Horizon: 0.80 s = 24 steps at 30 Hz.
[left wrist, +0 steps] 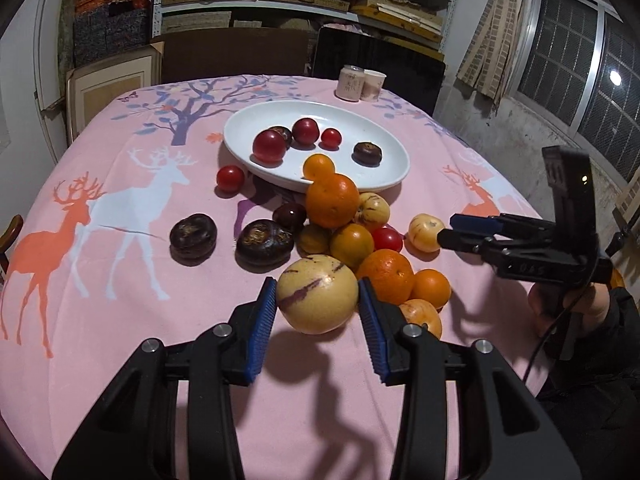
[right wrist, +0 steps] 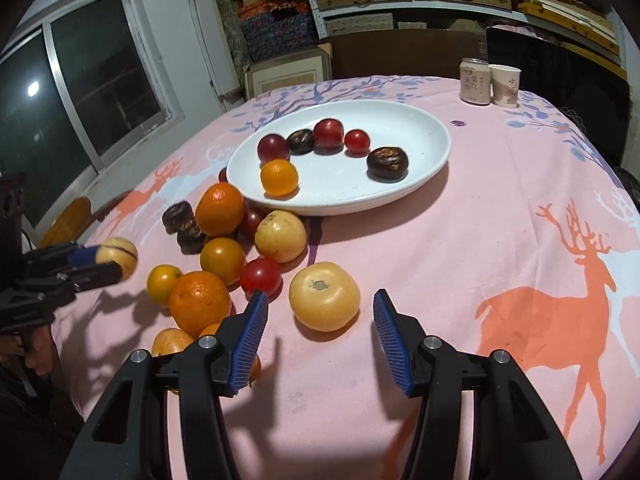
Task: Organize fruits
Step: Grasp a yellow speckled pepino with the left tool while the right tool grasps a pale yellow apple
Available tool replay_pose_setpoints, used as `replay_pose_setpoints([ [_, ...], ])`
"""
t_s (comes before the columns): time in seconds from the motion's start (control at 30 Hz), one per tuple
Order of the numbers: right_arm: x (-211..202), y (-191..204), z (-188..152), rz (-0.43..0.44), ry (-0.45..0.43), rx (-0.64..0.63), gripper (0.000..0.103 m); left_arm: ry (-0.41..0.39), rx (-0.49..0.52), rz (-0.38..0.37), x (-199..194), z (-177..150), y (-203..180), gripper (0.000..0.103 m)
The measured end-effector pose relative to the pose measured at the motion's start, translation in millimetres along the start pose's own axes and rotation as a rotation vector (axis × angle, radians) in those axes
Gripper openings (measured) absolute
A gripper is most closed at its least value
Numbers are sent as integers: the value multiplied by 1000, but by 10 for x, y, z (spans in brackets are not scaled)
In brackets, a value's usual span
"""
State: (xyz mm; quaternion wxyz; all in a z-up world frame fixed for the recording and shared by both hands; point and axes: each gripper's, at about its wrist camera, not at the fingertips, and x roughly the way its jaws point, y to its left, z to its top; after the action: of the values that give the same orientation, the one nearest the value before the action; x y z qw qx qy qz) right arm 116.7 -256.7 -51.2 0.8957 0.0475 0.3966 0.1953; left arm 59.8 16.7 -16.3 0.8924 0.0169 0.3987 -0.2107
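Observation:
A white oval plate [left wrist: 384, 136] [right wrist: 420, 120] holds red plums, a cherry tomato, dark water chestnuts and a small orange [right wrist: 279, 176]. A pile of oranges, tomatoes and yellow melons lies on the pink cloth in front of it. My left gripper [left wrist: 318, 300] is shut on a large yellow purple-striped melon [left wrist: 317, 294], also seen in the right wrist view [right wrist: 118, 256]. My right gripper [right wrist: 320, 314] is open, its fingers on either side of a yellow melon [right wrist: 324, 296] on the cloth. In the left wrist view the right gripper [left wrist: 450, 230] is beside that melon [left wrist: 426, 232].
A drink can [left wrist: 349, 83] and a paper cup [left wrist: 373, 86] stand at the table's far edge. Two water chestnuts [left wrist: 193, 236] and a tomato [left wrist: 230, 178] lie left of the pile. Shelves with boxes stand behind; a window is on the side wall.

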Motion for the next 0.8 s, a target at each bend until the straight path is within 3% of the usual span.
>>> replay_pose_setpoints([
  [0.27, 152, 102, 56, -83, 48, -44, 55, -2, -9, -13, -7, -33, 4, 40],
  [0.57, 286, 102, 79, -93, 94, -32, 55, 10, -6, -23, 22, -67, -27, 40],
  [0.67, 299, 80, 81, -94, 101, -19, 46, 10, -6, -25, 22, -67, -26, 40],
  [0.8, 293, 75, 70, -83, 100, -10, 44, 10, -5, -23, 20, -67, -29, 40],
])
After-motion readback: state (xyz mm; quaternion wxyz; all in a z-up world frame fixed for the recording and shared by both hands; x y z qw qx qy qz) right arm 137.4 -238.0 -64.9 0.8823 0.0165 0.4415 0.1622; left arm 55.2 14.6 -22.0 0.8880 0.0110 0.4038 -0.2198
